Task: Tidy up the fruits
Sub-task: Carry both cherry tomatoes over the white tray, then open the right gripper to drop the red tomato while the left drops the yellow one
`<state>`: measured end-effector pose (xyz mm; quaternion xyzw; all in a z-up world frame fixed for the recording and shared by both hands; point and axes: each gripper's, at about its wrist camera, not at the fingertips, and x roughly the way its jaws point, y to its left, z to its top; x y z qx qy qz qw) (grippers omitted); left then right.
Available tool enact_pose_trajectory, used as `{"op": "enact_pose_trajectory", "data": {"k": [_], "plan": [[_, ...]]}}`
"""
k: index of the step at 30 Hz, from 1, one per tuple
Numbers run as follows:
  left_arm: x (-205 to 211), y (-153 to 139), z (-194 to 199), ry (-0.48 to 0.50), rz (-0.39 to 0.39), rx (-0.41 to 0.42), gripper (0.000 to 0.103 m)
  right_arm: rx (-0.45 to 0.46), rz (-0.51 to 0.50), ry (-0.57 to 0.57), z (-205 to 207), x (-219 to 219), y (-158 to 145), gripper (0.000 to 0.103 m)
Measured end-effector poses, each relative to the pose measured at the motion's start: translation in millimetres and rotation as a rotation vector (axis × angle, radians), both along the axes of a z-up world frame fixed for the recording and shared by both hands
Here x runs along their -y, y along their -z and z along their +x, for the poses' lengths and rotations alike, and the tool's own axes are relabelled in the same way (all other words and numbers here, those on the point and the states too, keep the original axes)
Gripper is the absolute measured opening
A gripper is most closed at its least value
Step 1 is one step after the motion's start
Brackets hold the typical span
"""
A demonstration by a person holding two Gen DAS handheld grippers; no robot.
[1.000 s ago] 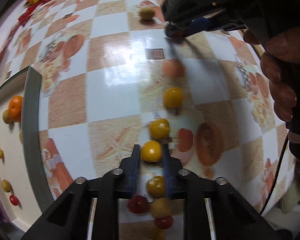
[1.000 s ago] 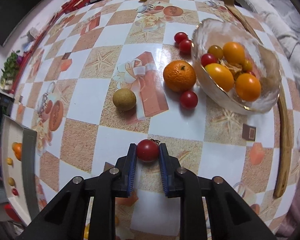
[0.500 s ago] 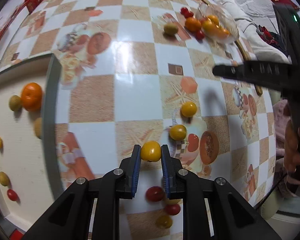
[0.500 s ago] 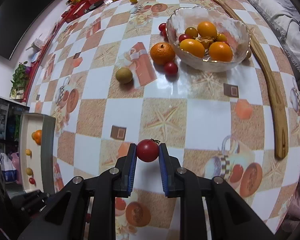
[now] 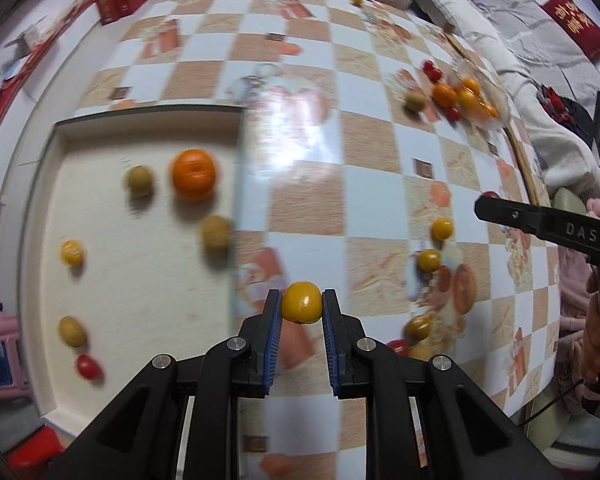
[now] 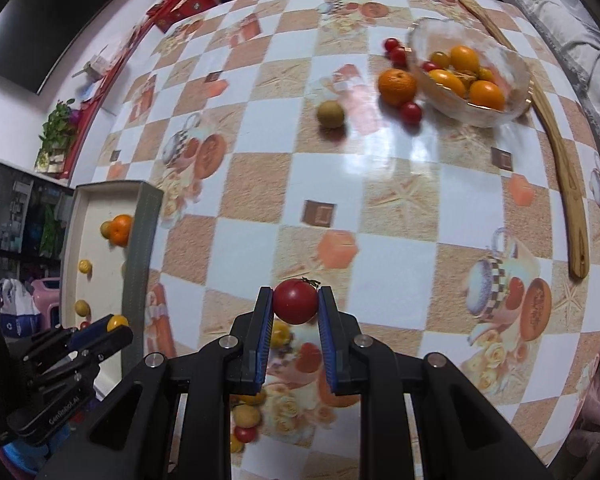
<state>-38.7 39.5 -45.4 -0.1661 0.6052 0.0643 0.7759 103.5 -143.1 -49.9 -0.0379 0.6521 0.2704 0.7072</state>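
The left gripper points forward and down, its 2 blue-padded fingers closed on a yellow tomato pinched at the tips, both pads pressed to its sides. In the right wrist view this same gripper shows at the lower left, its black body angled up to the right. The right gripper is likewise clamped, its 2 fingers squeezing a red tomato at the tips. In the left wrist view its black body reaches in from the right edge, gripped there by the person's right hand.
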Motion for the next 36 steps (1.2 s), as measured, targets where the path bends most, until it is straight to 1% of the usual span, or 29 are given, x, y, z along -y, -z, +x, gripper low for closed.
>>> {"op": "enact_pose_trajectory", "data": {"k": [6, 11, 17, 21, 24, 29, 32, 36], "plan": [[-39.8, 1.9, -33.9, -0.086, 0.025, -0.017, 0.021, -0.008, 0.014, -0.097, -20.9, -48.0, -6.4, 0.024], [-65.8, 14.6, -64.4, -0.139, 0.051, -0.050, 0.021, -0.018, 0.033, -0.195, -39.2, -96.2, -9.2, 0.024], [-82.2, 33.4, -93.4, -0.168, 0.071, -0.089, 0.021, -0.045, 0.051, -0.301, -60.6, -151.6, -3.8, 0.024], [-90.2, 43.3, -106.0, -0.187, 0.082, -0.105, 0.021, -0.057, 0.034, -0.372, -74.9, -187.3, 7.2, 0.024], [-92.3, 48.6, -109.9, -0.179, 0.100, -0.106, 0.021, -0.055, 0.001, -0.415, -82.1, -211.1, 19.1, 0.024], [-90.0, 52.9, -112.6, -0.151, 0.121, -0.096, 0.021, -0.035, -0.047, -0.455, -88.5, -237.2, 32.5, 0.025], [-87.0, 52.6, -115.4, -0.132, 0.142, -0.090, 0.021, -0.018, -0.080, -0.479, -92.1, -247.7, 38.6, 0.025], [-82.7, 52.6, -116.9, -0.115, 0.155, -0.086, 0.021, -0.017, -0.126, -0.498, -95.4, -257.2, 48.0, 0.025]]}}
